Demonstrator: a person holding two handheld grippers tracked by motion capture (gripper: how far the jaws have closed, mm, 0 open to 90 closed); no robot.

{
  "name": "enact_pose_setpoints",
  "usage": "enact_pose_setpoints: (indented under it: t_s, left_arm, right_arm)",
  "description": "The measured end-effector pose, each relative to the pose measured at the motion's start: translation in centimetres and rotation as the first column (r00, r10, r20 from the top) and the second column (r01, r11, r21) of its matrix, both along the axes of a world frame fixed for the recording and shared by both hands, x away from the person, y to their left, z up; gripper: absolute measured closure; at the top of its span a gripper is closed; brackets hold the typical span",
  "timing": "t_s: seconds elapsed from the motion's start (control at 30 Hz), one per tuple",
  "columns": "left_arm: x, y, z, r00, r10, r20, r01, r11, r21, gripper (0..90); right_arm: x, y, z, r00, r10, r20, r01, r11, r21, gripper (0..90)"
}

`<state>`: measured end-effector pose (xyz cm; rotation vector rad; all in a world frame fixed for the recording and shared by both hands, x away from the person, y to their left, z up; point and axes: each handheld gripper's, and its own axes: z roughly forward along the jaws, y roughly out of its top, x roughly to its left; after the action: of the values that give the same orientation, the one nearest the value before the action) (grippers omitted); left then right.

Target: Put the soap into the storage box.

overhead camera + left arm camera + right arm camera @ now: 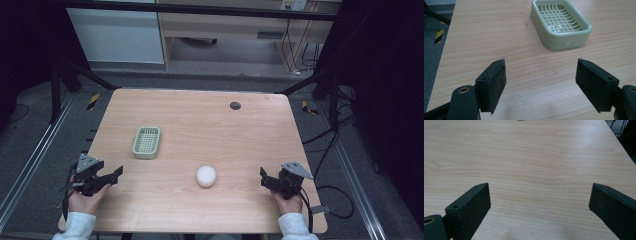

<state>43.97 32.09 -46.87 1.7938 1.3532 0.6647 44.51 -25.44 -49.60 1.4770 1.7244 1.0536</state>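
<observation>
Left gripper (114, 176) and right gripper (264, 177) — both jaws wide, empty; white soap bar (206, 176) between them, green soap dish (147, 142) beyond.

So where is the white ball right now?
In the high view the white ball sits on the table near the front edge, between the left gripper and right gripper, nearer the right; the green tray lies behind it, leftward.
</observation>
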Motion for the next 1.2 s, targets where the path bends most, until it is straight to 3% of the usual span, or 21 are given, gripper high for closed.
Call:
enact_pose_setpoints:
  t_s: [0.33,0.6,0.93,1.2]
  left_arm:
    - [-0.5,-1.3,1.4,0.9991,-0.038,0.02,0.038,0.9992,-0.016,27.2]
    - [-0.9,-3.0,2.6,0.9955,-0.087,0.037,0.087,0.9962,-0.006,28.1]
    - [-1.1,-5.9,3.8,0.9837,-0.171,0.055,0.17,0.9851,0.027,27.5]
    - [-1.3,-7.8,4.1,0.9719,-0.233,0.033,0.232,0.9722,0.029,25.6]
  right_arm:
    - [-0.1,-0.1,0.1,0.9997,0.024,0.003,-0.024,1.0,0.002,3.1]
    - [0.0,-0.1,0.0,0.9994,0.035,-0.006,-0.035,0.999,0.001,3.1]
    - [0.1,0.1,-0.1,0.9992,0.037,-0.01,-0.037,0.999,-0.005,3.2]
    - [0.1,0.1,-0.1,0.999,0.043,-0.014,-0.043,0.999,-0.004,3.3]
